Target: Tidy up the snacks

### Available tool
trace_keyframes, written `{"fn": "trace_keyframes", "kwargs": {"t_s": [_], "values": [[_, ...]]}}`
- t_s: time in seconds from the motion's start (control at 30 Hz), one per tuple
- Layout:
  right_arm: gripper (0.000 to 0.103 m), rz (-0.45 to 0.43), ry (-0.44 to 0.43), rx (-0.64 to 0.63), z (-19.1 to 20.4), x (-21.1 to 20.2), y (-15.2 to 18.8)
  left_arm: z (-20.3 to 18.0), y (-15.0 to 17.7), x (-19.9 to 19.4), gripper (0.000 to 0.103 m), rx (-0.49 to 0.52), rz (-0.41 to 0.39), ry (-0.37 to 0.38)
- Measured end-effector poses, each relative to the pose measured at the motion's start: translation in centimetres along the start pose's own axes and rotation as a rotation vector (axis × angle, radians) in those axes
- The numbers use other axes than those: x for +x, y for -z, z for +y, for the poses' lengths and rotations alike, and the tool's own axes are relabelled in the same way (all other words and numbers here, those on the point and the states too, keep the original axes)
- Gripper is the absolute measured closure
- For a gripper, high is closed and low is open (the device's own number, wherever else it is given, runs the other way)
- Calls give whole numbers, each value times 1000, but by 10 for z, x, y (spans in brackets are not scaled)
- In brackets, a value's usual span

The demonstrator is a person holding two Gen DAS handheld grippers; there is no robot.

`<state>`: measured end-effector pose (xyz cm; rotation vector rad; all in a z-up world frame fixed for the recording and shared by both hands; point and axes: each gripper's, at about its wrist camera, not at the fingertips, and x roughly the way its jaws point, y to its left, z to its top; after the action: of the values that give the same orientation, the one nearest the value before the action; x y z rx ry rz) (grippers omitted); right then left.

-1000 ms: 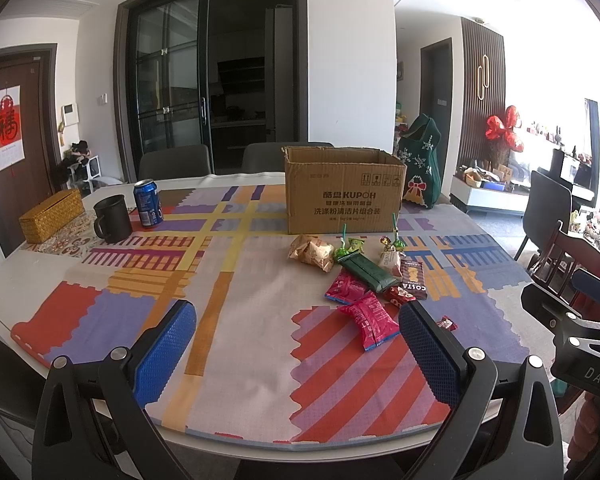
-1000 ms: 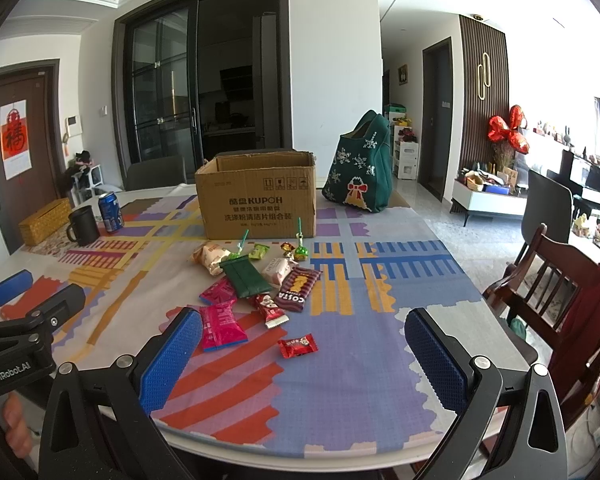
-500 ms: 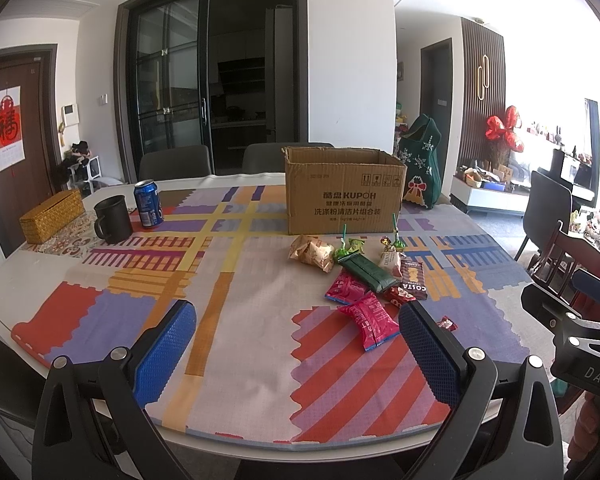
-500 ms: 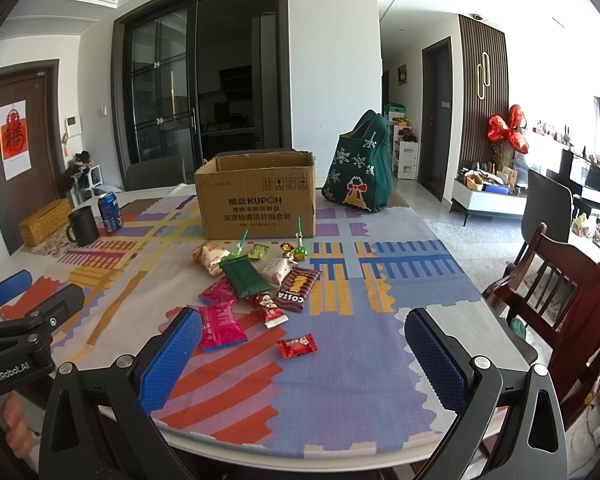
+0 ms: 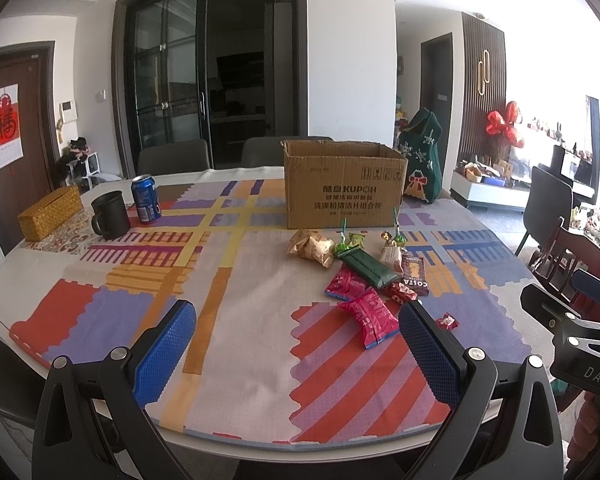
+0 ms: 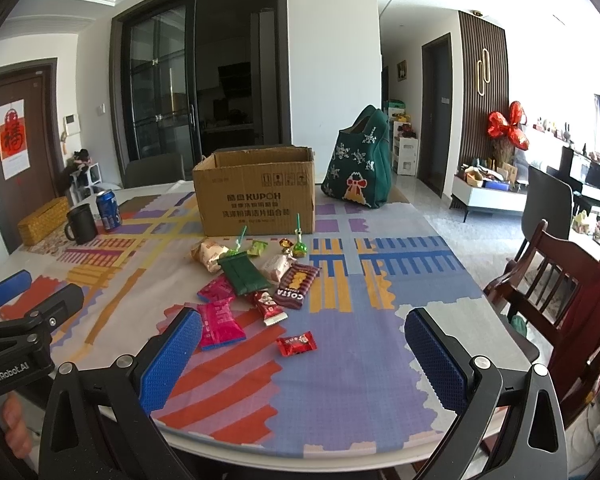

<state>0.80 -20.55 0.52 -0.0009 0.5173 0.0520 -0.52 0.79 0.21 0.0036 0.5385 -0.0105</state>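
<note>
Several wrapped snacks lie in a loose pile on the patterned tablecloth: a dark green pack (image 5: 369, 267) (image 6: 244, 276), a pink pack (image 5: 370, 317) (image 6: 219, 325), a brown COSTA bar (image 5: 415, 274) (image 6: 297, 285), a tan bun pack (image 5: 311, 245) and a small red candy (image 6: 297, 343) (image 5: 447, 321). An open cardboard box (image 5: 342, 184) (image 6: 256, 196) stands upright behind them. My left gripper (image 5: 296, 354) is open and empty above the table's near edge. My right gripper (image 6: 303, 360) is open and empty, just short of the red candy.
A black mug (image 5: 110, 215) (image 6: 81, 224), a blue can (image 5: 146, 199) and a woven yellow box (image 5: 49, 213) stand at the far left. A green bag (image 6: 358, 162) sits behind the box. A wooden chair (image 6: 556, 280) stands by the table's right edge.
</note>
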Motion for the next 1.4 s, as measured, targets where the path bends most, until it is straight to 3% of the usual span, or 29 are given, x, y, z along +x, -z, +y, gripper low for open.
{"fn": "trace_keyframes", "kwargs": {"t_s": [0.33, 0.7, 1.0, 1.4], "values": [[1, 71, -11, 10, -5, 23, 3, -6, -4, 32, 0, 26, 76, 30], [1, 207, -40, 29, -11, 66, 6, -23, -6, 75, 4, 81, 186, 78], [11, 337, -68, 34, -15, 110, 14, -39, -12, 126, 7, 82, 315, 144], [19, 453, -99, 34, -15, 152, 22, -58, -8, 188, 14, 43, 477, 160]]}}
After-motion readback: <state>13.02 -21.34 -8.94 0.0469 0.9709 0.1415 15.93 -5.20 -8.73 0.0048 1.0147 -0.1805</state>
